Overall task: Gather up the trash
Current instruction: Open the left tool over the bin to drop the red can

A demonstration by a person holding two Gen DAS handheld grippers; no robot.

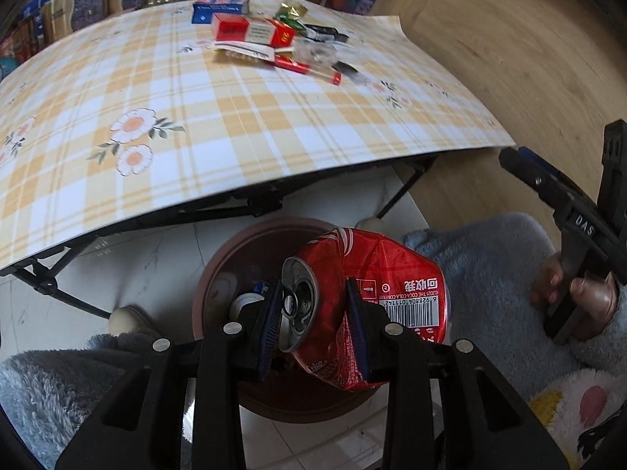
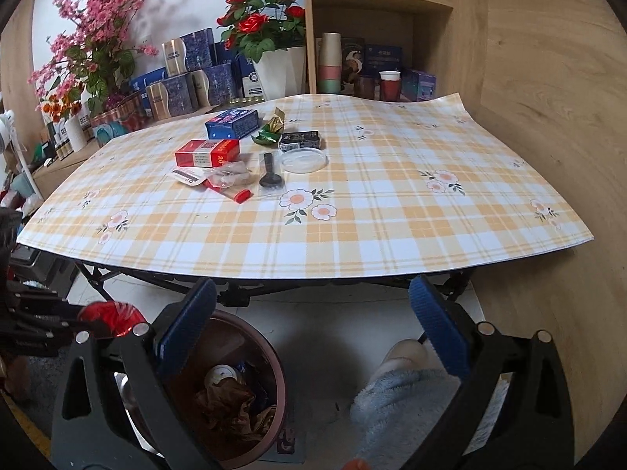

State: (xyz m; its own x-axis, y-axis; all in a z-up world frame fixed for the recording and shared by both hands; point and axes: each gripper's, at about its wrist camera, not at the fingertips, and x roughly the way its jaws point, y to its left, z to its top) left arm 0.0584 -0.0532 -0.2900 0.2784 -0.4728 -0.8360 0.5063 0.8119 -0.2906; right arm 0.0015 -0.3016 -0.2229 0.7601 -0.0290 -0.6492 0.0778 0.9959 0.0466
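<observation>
The crushed red can (image 1: pixel 364 305) is clamped between the pads of the left gripper (image 1: pixel 315 321), which grips it near its top end, and it hangs right above the open mouth of the brown bin (image 1: pixel 219 270) on the floor in front of the table. By the look of it, this piece is a moment from being dropped in.

Inside the bin, the right wrist view shows crumpled brown paper (image 2: pixel 227 403) and a small round white lid or cup (image 2: pixel 221 374), so some trash is already collected.

The right gripper (image 2: pixel 313 333) is beside the bin, on its right as the camera sees it, with its fingers wide apart and nothing between them.

Up on the table (image 2: pixel 352 243), well above and beyond the bin, a cluster is left: a blue box (image 2: pixel 232 123), a red box (image 2: pixel 207 152), a black box (image 2: pixel 301 140), a green wrapper (image 2: pixel 268 133), a clear round lid (image 2: pixel 303 159), a black scoop (image 2: pixel 270 174) and some clear wrappers (image 2: pixel 223 176). Most of the job seems still ahead.
</observation>
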